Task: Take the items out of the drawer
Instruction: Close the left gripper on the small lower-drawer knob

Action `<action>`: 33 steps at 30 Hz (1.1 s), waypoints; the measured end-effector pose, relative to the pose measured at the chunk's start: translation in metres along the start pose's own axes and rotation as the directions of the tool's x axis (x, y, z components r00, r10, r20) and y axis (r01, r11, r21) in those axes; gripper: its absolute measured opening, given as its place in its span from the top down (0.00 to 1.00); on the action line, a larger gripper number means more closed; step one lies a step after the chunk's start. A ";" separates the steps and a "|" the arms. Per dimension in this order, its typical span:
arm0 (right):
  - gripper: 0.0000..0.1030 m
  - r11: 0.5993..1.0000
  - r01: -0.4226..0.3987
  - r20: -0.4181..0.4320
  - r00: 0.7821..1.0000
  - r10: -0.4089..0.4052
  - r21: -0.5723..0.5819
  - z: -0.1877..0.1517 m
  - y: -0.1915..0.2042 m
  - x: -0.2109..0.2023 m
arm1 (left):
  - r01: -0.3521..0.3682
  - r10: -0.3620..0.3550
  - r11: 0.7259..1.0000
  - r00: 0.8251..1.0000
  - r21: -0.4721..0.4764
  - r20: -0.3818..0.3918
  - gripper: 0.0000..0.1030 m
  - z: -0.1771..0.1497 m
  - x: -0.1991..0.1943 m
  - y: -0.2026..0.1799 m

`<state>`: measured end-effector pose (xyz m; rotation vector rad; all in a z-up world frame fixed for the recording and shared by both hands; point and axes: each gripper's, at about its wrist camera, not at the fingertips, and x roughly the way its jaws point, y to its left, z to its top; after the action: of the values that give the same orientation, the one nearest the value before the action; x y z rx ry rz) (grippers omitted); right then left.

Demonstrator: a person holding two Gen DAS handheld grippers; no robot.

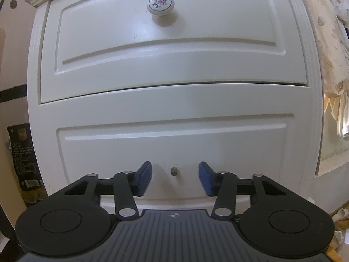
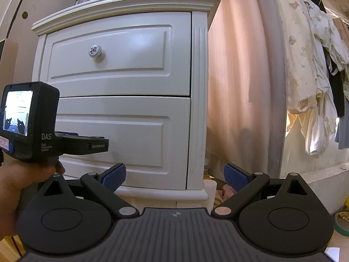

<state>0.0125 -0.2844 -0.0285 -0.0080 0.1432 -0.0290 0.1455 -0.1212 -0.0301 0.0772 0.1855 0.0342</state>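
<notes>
Nearest in the left wrist view, the left gripper (image 1: 175, 179) fills the bottom of the frame, its two blue-padded fingers (image 1: 144, 178) spread apart and holding nothing. Between them, at lower centre, a small metal stud (image 1: 174, 170) sticks out of the lower drawer (image 1: 174, 144) where a knob would sit; the pads stand on either side of it, near but not touching. Whether the fingertips touch the drawer front cannot be told.

In the right wrist view, the right gripper (image 2: 175, 178) sits at the bottom of the frame, its blue pads (image 2: 113, 178) spread wide and empty, pointing at the lower right corner of the nightstand (image 2: 198, 100). At the left edge a hand (image 2: 19, 187) grips the left gripper's handle, and its black camera box with a lit screen (image 2: 18, 114) reaches toward the lower drawer front.

Beyond, both drawers are shut, so the items inside are hidden. The upper drawer (image 1: 165, 41) takes up the top half of the left view, with a white round knob (image 1: 161, 4) painted with flowers near top centre. The same knob (image 2: 95, 50) shows at upper left in the right view.

Farther back, a pinkish curtain (image 2: 240, 76) hangs right of the nightstand, and pale clothes (image 2: 305, 65) with a bear print hang along the right edge.
</notes>
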 end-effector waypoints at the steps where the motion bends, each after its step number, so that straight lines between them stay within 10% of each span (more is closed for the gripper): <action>1: 0.00 1.000 0.000 0.000 1.000 0.000 0.001 0.000 0.000 0.000 | 0.004 -0.004 1.000 1.000 0.002 0.002 0.59 -0.001 0.000 -0.001; 4: 0.00 1.000 0.003 -0.005 1.000 -0.003 -0.002 -0.001 0.000 0.001 | -0.001 0.001 1.000 1.000 -0.004 -0.003 0.75 0.000 0.005 0.003; 33: 0.00 1.000 -0.009 -0.016 1.000 0.009 -0.010 0.000 0.004 0.003 | 0.023 -0.024 0.998 1.000 -0.050 -0.020 0.97 0.000 0.025 0.011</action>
<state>0.0156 -0.2810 -0.0286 -0.0173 0.1596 -0.0197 0.1698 -0.1090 -0.0340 0.0250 0.2058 0.0160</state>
